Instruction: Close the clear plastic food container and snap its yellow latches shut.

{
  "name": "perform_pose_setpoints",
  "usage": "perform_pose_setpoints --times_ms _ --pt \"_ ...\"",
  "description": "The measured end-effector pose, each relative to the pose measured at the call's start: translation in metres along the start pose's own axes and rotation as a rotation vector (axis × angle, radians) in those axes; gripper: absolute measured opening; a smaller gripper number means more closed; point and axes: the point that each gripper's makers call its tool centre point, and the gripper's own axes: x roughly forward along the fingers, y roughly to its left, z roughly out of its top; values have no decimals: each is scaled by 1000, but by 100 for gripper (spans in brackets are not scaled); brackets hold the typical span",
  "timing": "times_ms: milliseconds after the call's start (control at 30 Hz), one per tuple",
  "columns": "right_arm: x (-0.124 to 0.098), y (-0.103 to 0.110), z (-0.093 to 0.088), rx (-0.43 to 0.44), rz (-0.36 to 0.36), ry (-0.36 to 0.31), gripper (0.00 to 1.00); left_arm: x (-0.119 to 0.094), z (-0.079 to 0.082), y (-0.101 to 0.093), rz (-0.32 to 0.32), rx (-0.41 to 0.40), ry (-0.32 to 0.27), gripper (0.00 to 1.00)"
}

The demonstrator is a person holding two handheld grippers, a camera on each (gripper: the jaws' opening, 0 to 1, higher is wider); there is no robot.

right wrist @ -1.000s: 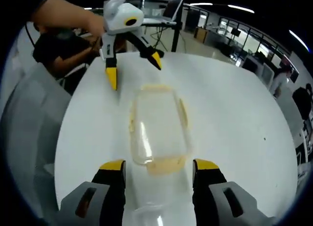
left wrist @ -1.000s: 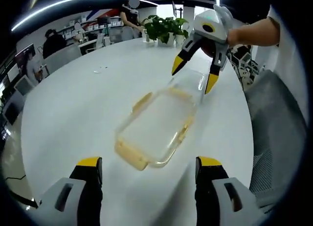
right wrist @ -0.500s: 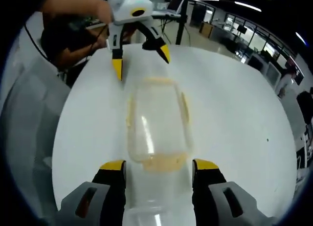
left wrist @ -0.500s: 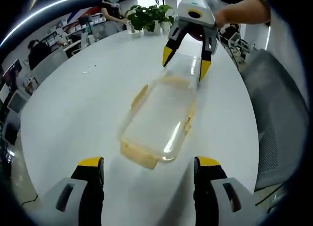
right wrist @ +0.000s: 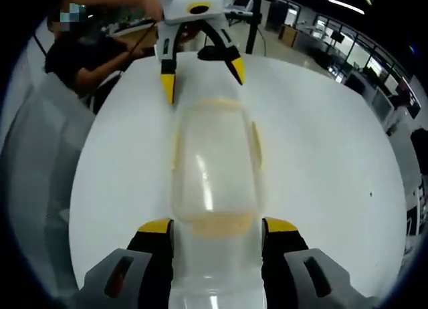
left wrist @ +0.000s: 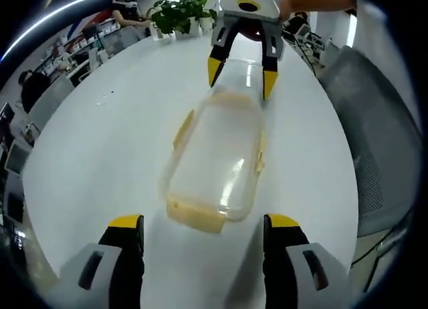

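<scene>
Clear plastic rectangular food container [left wrist: 215,163] is laid on the white round table [left wrist: 100,155], long axis strung between the spread-jawed left gripper [left wrist: 200,222] and right gripper [right wrist: 217,225], each empty at one yellow end latch [left wrist: 197,215].

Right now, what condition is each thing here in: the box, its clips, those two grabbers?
Plastic box: flat on the white table, lid on.
Yellow clips: flared outward, unlatched.
Left gripper: open, at one end.
Right gripper: open, straddling the opposite end.

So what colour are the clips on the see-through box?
Yellow latches on the clear plastic container, best in the left gripper view.
</scene>
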Motion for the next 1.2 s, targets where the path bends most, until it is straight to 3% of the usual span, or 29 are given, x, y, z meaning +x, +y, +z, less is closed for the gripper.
perform_pose_setpoints --times_ms 600,1200 --pt "13 3 -14 19 62 58 51 16 -4 1 -91 130 91 61" --pt "21 -1 -17 1 73 116 46 21 -1 0 -159 174 95 52"
